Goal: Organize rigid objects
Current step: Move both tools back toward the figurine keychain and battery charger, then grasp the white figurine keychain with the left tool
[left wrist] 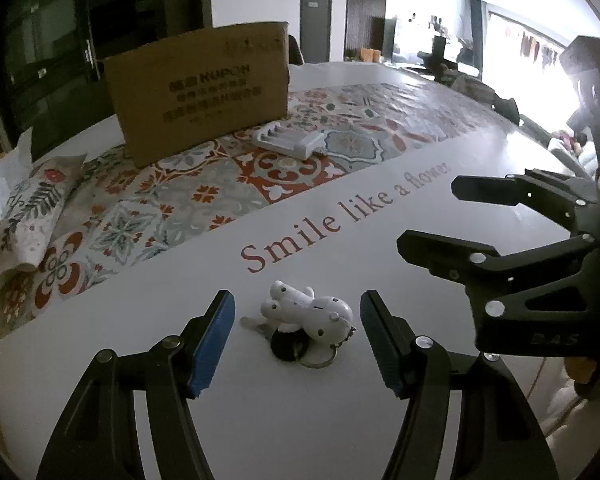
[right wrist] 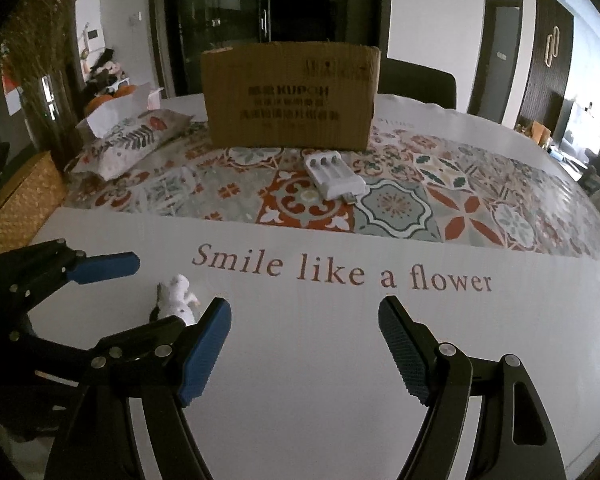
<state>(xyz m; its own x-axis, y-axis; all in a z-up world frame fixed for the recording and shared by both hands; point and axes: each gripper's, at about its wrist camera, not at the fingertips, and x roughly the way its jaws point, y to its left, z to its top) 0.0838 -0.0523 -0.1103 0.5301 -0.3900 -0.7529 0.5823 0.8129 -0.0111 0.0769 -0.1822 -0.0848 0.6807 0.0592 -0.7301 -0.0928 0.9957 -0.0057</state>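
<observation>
Both jaws stand apart and empty, the left gripper point(left wrist: 296, 334) straddling the white keychain figure point(left wrist: 308, 312) on the counter point(left wrist: 340, 420), the battery charger point(right wrist: 334, 176) lying before the cardboard box point(right wrist: 290, 96), so nothing looks sorted yet.

1. Tablecloth point(right wrist: 340, 360): white border, red lettering, centre band of red, teal and grey tiles.
2. Cardboard box point(right wrist: 290, 96), frame top: brown, dark print.
3. Charger point(right wrist: 334, 178): white.
4. Keychain figure point(left wrist: 308, 312): white, dark dots.
</observation>
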